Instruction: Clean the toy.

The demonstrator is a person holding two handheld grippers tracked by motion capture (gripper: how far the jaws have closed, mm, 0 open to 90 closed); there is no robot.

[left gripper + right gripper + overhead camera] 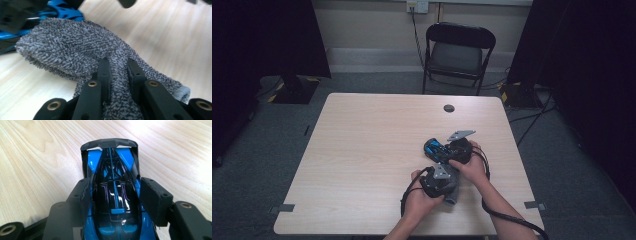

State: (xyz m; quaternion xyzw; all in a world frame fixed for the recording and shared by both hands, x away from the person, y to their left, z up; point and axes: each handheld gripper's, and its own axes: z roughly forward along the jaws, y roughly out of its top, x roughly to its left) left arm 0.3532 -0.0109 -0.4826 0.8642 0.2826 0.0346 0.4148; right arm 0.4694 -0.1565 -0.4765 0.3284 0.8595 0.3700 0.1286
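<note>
A blue and black toy car point(112, 165) rests on the wooden table point(362, 140), right of its middle. My right gripper point(115, 187) is shut on the car, one black pad against each side of its body; from above the right gripper point(443, 150) sits just right of the toy car point(432, 147). My left gripper point(118, 66) is shut on a fold of grey terry cloth point(75, 42), which drapes toward the toy car point(62, 12). In the high view my left gripper point(446, 186) lies just in front of the right one, with the grey cloth point(452, 200) hanging at its near side.
A round dark grommet point(448, 108) sits in the table near its far edge. A black folding chair point(458, 50) stands behind the table. Cables point(507, 217) trail off the near right edge. Dark stands and curtains flank both sides.
</note>
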